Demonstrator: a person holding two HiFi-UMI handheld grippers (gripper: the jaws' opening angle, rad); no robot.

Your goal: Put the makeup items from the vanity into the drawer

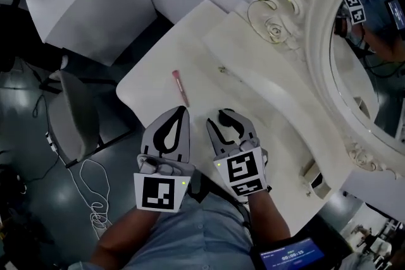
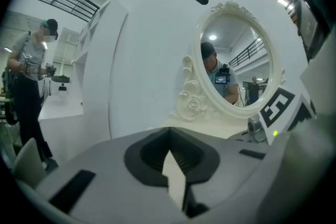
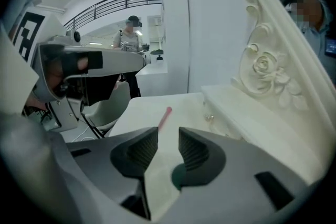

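Observation:
A thin pink makeup stick [image 1: 180, 86] lies alone on the white vanity top [image 1: 152, 76], near its left edge. My left gripper [image 1: 182, 112] hovers just short of the stick's near end, its jaws closed tip to tip with nothing between them [image 2: 169, 136]. My right gripper [image 1: 225, 118] is beside it on the right, jaws slightly apart and empty. In the right gripper view [image 3: 168, 144] the pink stick [image 3: 164, 116] lies ahead on the vanity, a little left of the gap.
An oval mirror in an ornate white frame [image 1: 319, 28] stands at the right, above a raised shelf with a small knob [image 1: 221, 69]. A grey chair [image 1: 69, 117] and a white cable [image 1: 95, 199] are on the floor at left. A person [image 2: 26, 86] stands far behind.

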